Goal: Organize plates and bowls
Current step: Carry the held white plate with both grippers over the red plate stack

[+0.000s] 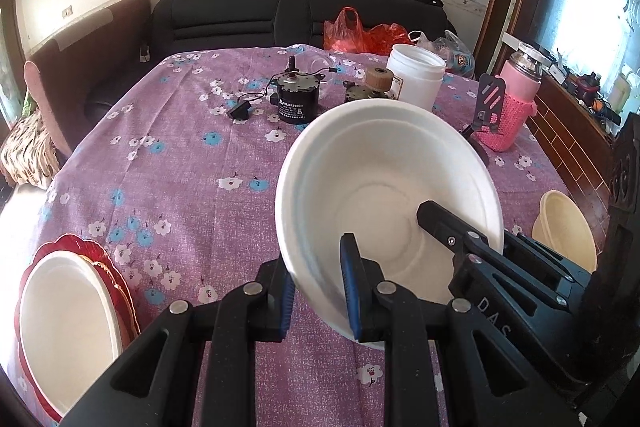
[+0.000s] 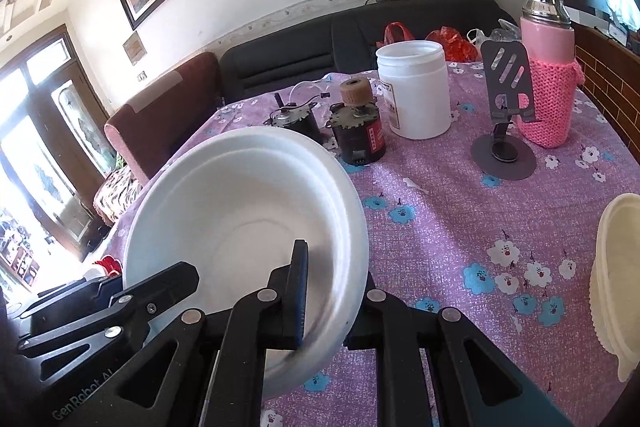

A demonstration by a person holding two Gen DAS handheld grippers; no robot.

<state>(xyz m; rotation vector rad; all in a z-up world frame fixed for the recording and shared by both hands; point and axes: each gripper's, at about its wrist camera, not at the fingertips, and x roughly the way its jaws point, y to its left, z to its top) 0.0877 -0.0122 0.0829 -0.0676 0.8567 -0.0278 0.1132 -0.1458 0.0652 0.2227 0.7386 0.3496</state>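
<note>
While both clamp its near rim: left hand-held gripper, right hand-held gripper, tilted white bowl, seemingly above bare tablecloth.

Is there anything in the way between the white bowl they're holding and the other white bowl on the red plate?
Nothing visible is. The held white bowl, pinched by both the left gripper and the right gripper, hangs above bare purple tablecloth. The white bowl on the red plate sits left, with only cloth between.
</note>
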